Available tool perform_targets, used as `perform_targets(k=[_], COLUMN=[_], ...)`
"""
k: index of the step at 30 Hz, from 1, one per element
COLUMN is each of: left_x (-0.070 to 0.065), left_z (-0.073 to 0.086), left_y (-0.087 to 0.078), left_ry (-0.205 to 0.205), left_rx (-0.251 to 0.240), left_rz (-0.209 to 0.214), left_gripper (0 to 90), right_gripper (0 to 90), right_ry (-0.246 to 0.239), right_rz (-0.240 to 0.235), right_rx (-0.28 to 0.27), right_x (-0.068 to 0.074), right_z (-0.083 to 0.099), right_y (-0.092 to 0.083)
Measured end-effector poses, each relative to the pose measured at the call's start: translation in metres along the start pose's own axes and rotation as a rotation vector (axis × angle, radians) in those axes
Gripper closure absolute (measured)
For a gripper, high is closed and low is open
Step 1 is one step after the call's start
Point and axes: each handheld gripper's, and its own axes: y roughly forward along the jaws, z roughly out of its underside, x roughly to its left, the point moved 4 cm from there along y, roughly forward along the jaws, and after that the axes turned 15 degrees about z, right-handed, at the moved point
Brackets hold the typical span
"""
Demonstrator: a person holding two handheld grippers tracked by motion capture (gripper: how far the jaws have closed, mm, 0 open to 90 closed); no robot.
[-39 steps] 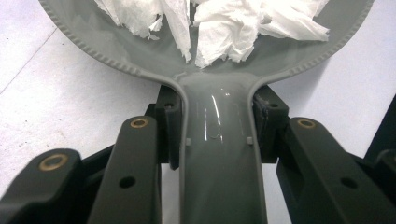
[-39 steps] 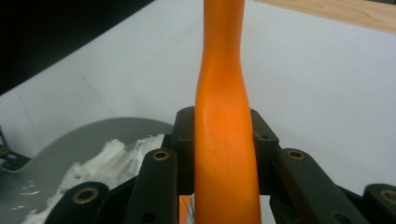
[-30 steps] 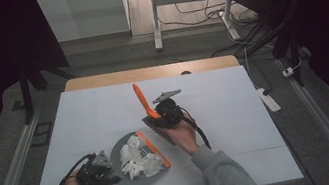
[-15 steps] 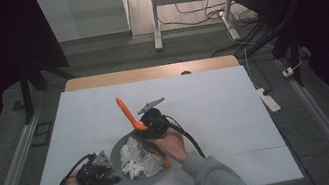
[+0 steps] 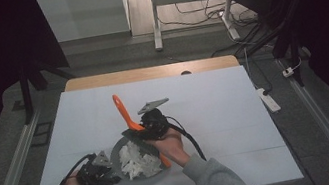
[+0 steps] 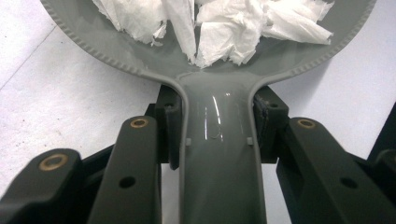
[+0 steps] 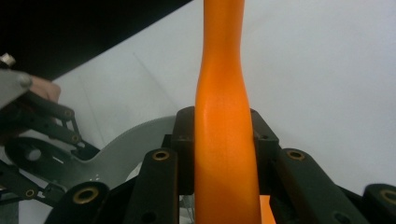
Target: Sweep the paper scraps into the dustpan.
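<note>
1. The left claw [image 6: 217,135] is clamped on the handle [image 6: 217,154] of the grey dustpan [image 5: 138,175], one jaw pressed to each side of it; in the high view this claw [image 5: 96,175] sits at the near left of the bench [image 5: 214,99].
2. Just ahead of the left claw the handle widens into the pan, and crumpled white paper scraps [image 6: 233,23] lie inside it, close beyond the jaw tips.
3. The pan rests flat on the bench, to the right of the left claw in the high view.
4. The right claw [image 7: 224,135] is clamped on the orange handle [image 7: 224,140] of a brush [image 5: 129,118], both jaws tight against it.
5. In the high view the right claw [image 5: 152,125] hangs over the far rim of the dustpan, beyond and to the right of the left claw.
6. From the right claw the orange handle runs up and away toward the far side of the bench, tilted left.
</note>
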Motion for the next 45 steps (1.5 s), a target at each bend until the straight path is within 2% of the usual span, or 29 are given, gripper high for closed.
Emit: perform_targets(k=[4, 6, 13, 14, 22, 29, 34, 39, 45], left_x=[0.000, 0.000, 0.001, 0.001, 0.001, 0.002, 0.004, 0.005, 0.009], left_z=[0.000, 0.000, 0.001, 0.001, 0.001, 0.002, 0.003, 0.003, 0.003], left_y=[0.000, 0.000, -0.001, -0.001, -0.001, -0.003, -0.006, -0.011, -0.018], left_ry=[0.001, 0.001, 0.001, 0.001, -0.002, -0.012, -0.021, -0.047, -0.112], left_rx=[-0.002, -0.004, -0.009, -0.009, -0.015, -0.026, -0.051, -0.087, -0.142], left_rz=[0.000, 0.000, 0.005, 0.005, 0.004, -0.006, -0.008, -0.023, -0.055], left_gripper=[62.0, 62.0, 62.0, 62.0, 62.1, 62.1, 62.1, 62.1, 62.1], right_gripper=[70.1, 70.1, 70.1, 70.1, 70.1, 70.1, 70.1, 70.1, 70.1], right_ry=[0.018, 0.029, 0.058, 0.061, 0.074, 0.079, 0.076, 0.086, 0.099], right_rz=[0.021, 0.049, 0.089, 0.100, 0.131, 0.152, 0.163, 0.167, 0.169], right_rx=[-0.026, -0.053, -0.067, -0.067, -0.061, -0.063, -0.060, -0.059, -0.064], right_x=[-0.010, -0.020, -0.038, -0.044, -0.062, -0.073, -0.080, -0.088, -0.096], right_z=[-0.003, -0.006, -0.005, -0.003, 0.010, 0.021, 0.030, 0.040, 0.049], right_y=[-0.009, -0.018, -0.030, -0.033, -0.046, -0.061, -0.072, -0.083, -0.099])
